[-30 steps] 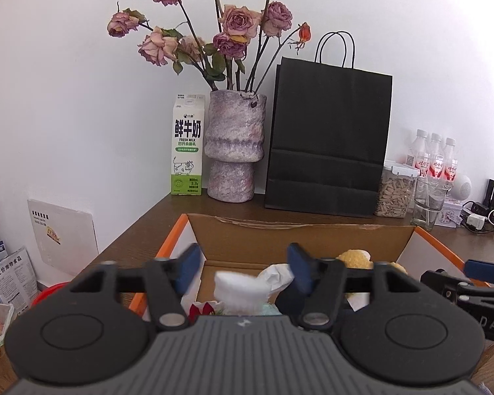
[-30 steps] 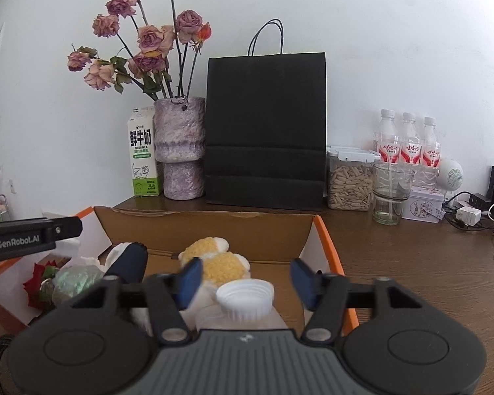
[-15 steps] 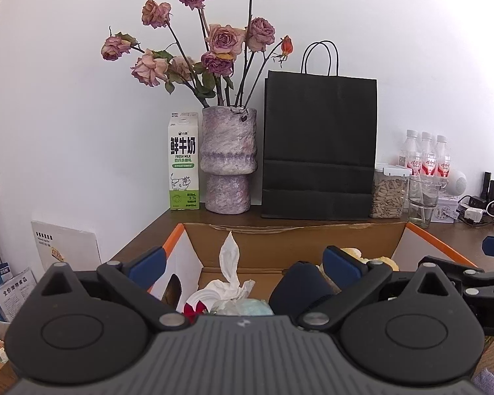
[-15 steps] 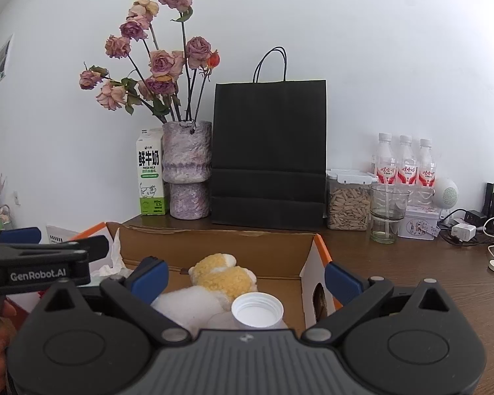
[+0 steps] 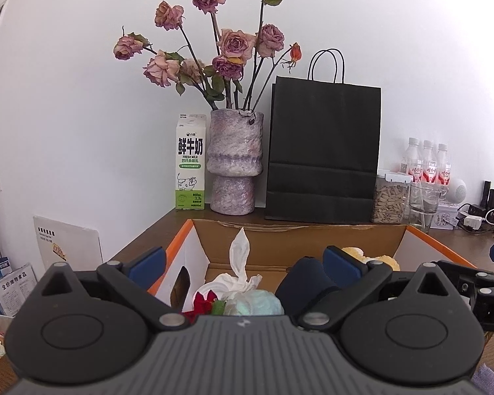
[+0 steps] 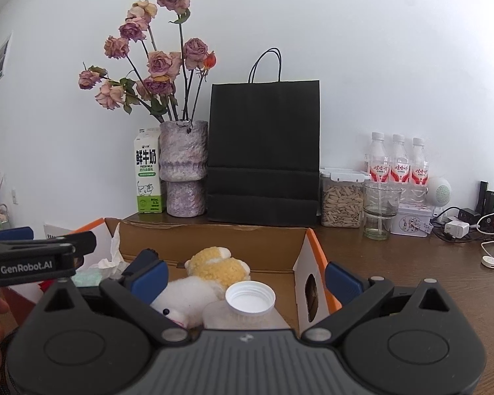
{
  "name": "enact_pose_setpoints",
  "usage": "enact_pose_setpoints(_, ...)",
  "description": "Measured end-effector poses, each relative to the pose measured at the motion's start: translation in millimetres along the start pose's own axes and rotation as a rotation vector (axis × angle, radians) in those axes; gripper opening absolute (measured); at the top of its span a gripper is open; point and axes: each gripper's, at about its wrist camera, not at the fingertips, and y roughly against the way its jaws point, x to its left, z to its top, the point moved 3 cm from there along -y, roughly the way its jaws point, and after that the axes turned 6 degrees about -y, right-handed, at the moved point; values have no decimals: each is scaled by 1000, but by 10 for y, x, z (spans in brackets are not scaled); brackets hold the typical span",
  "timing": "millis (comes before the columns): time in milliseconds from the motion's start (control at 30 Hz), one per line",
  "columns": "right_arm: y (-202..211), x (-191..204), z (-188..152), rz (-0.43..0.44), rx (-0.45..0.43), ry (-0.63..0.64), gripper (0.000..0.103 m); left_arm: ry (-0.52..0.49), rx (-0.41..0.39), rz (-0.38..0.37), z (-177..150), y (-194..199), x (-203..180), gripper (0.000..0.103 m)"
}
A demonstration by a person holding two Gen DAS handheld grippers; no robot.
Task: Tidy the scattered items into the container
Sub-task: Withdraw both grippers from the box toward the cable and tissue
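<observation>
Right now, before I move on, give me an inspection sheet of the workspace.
Surface: brown wooden table.
Job's things: cardboard box holds plush toy, white-capped jar, tissue, dark roll.
Clutter: milk carton, rose vase, black paper bag, seed jar, glass, three bottles.
Grippers: left gripper and right gripper open, holding nothing.
Cables: chargers and cords far right.
Surroundings: white wall.
</observation>
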Motion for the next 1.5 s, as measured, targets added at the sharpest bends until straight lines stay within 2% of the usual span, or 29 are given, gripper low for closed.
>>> enact_pose_setpoints(133, 144, -33, -73, -5, -5, 16, 102, 5, -3, -13, -50, 147, 64, 103)
enact_pose_setpoints(300, 345, -71, -192, -19, -3, 47, 102, 5, 14, 10, -160, 333, 126, 103)
enact_pose_setpoints(567, 600, -107, -317, -17, 15, 58, 102, 29, 75, -2, -274, 460, 216, 103)
enact_pose_setpoints(1033, 814, 13, -611, 40, 220, 98, 102, -62, 276, -79, -486, 618, 23, 103)
enact_pose_setpoints(1267, 796, 56, -645, 51, 256, 93, 102, -51, 353, -131, -536, 592, -78, 103)
enact_pose_setpoints(1500, 747, 28, -658, 40, 287, 77, 102, -92, 384, -116, -531, 581, -189, 103)
